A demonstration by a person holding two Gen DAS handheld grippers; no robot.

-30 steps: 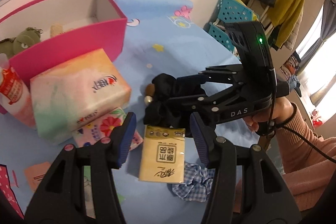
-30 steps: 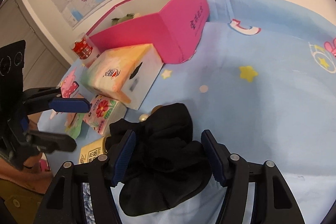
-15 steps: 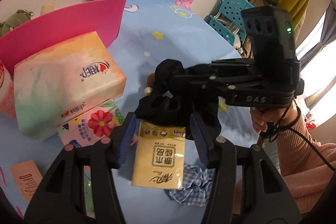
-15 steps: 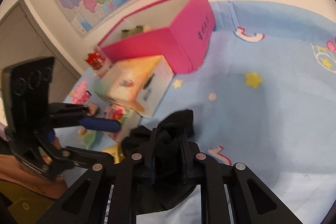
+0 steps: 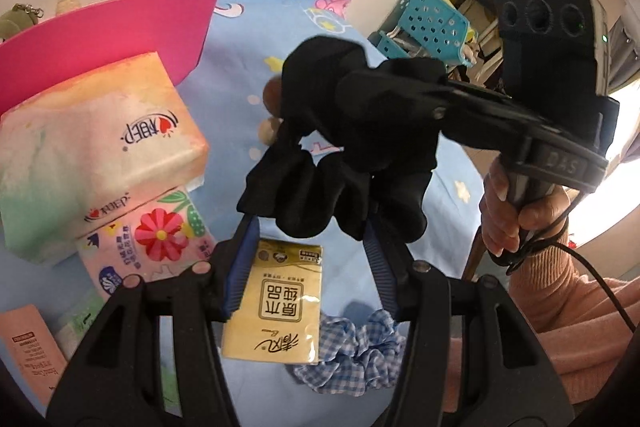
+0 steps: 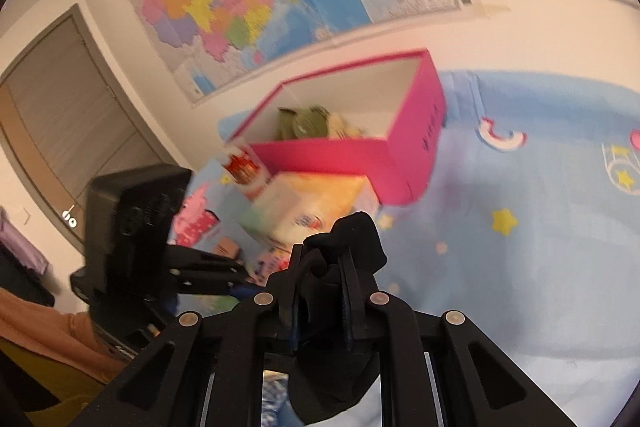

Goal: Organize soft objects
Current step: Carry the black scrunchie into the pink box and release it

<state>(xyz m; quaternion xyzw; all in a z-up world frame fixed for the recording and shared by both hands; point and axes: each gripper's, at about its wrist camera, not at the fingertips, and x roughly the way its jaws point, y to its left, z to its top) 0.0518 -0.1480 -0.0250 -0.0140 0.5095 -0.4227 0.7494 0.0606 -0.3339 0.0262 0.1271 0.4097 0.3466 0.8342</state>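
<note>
Moved since a second ago: right gripper [image 6: 320,291] has closed from straddling the black scrunchie [image 5: 340,163] to pinching it, and has lifted it off the blue sheet [image 5: 280,27]; the pink box [image 6: 360,155] now sits more centrally in the right wrist view
Right fingers: together, clamped on a bunched fold of the scrunchie; most of the fabric hangs loose below and ahead of them
Left gripper [image 5: 308,267]: fingers apart, nothing between them; it hovers above the yellow tissue pack [image 5: 276,299], with the blue checked scrunchie [image 5: 348,355] just beside that pack
Scrunchie's place: in the air above the sheet, well apart from the box, near the large tissue box [image 5: 92,147]
Box contents: a green plush toy [image 6: 304,123] and a pale one lie at its far end; the near end looks free
Step in hand (judged): carrying the scrunchie to the pink box
Doing it well: keep the pinch firm, as the hold is on a thin fold; raise it enough that the dangling loop clears the tissue box and the box wall; release only once it is above the free end
</note>
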